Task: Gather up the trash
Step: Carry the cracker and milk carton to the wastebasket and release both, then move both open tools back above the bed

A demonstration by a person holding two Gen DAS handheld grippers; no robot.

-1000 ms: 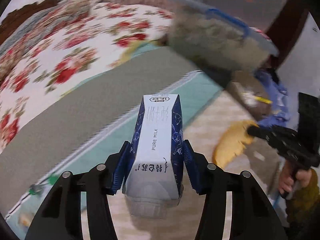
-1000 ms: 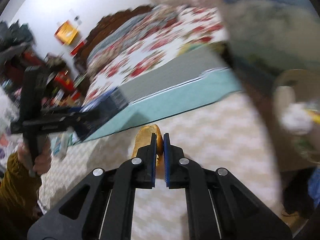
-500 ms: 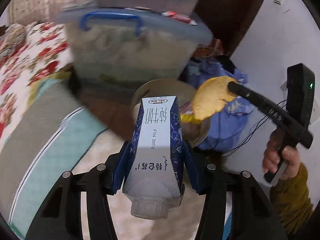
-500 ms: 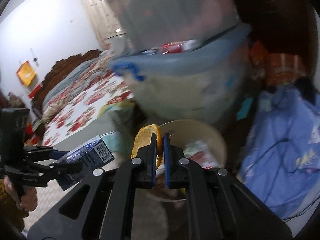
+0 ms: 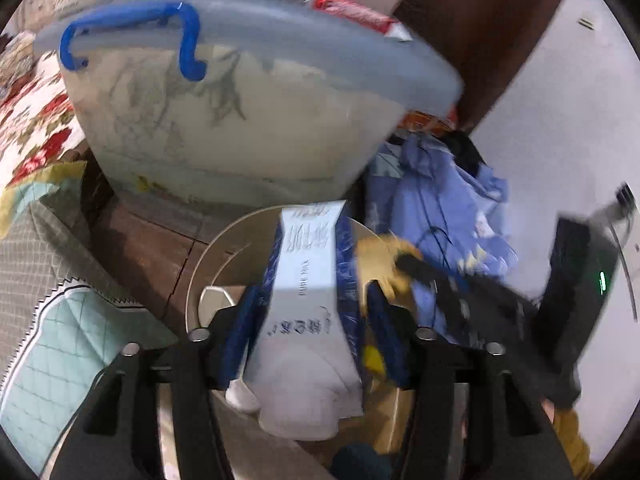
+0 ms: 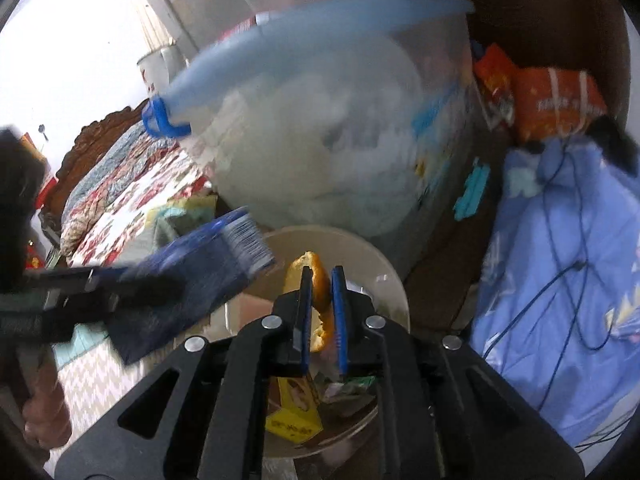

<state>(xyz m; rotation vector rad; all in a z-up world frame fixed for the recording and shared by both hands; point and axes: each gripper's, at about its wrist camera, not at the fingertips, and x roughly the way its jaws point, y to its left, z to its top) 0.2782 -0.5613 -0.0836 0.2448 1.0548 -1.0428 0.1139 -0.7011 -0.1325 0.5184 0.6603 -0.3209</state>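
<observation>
My left gripper point(image 5: 308, 312) is shut on a blue and white milk carton point(image 5: 308, 280) and holds it over the round beige trash bin point(image 5: 224, 248). My right gripper point(image 6: 320, 280) holds a yellow-brown peel point(image 6: 316, 280) between slightly parted pads, over the same bin point(image 6: 384, 280). The carton also shows at the left of the right wrist view point(image 6: 192, 280). The peel and the right gripper show at the right of the left wrist view point(image 5: 384, 264). Wrappers, one of them yellow point(image 6: 294, 412), lie inside the bin.
A large clear storage box with a blue handle point(image 5: 224, 112) stands right behind the bin. Blue cloth with a cable point(image 6: 568, 264) lies to the right. A bed with a floral cover point(image 6: 120, 200) is to the left. Orange packets point(image 6: 552, 100) sit behind.
Both grippers have moved closer to the bin and now hang over its mouth. The carton and the peel stay gripped; the right pads look a little more parted.
</observation>
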